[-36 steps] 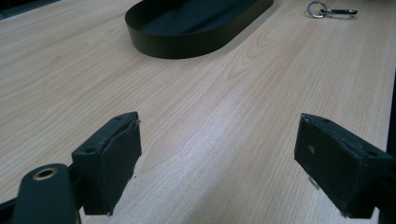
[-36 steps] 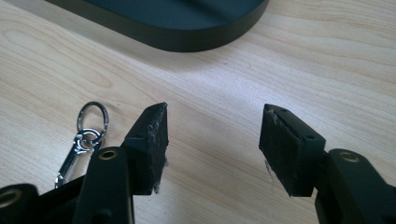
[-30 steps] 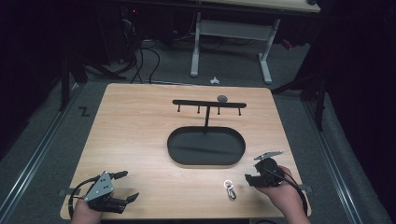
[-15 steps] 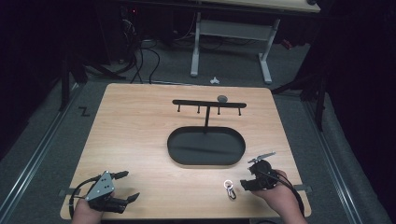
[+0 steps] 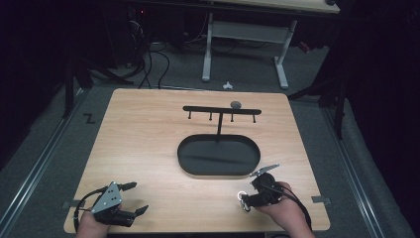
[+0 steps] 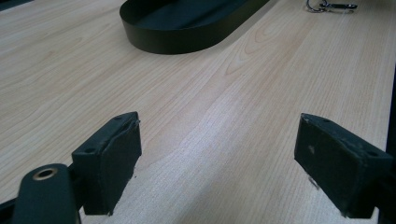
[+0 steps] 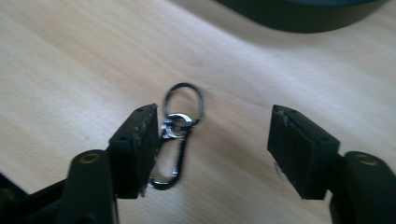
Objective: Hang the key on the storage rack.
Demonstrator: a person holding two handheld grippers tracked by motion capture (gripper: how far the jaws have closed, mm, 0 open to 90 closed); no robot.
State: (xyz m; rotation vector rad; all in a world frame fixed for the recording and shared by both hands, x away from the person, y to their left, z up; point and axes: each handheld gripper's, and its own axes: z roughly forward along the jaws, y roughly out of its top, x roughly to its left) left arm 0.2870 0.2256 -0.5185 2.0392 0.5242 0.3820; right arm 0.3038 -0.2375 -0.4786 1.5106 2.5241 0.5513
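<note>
A small metal carabiner clip [image 7: 169, 154] with a key ring [image 7: 185, 99] on it lies flat on the wooden table [image 5: 148, 144]. My right gripper [image 7: 215, 135] is open over it, the clip lying just beside the left jaw. In the high view the right gripper [image 5: 246, 198] is near the table's front right, at the clip [image 5: 242, 197]. My left gripper [image 5: 140, 197] rests open at the front left with nothing between its jaws; in its own view the left gripper [image 6: 219, 149] faces bare wood, with the clip [image 6: 330, 5] far off.
A black oval tray [image 5: 185, 158] sits mid-table, and a black rack [image 5: 221, 110] with several hooks rises from its far side. A small grey round object [image 5: 236, 104] is by the rack's bar. The tray's wall [image 6: 187, 39] lies ahead of the left gripper.
My right gripper has moved left and toward the front edge, up to the carabiner clip. The left gripper has stayed put.
</note>
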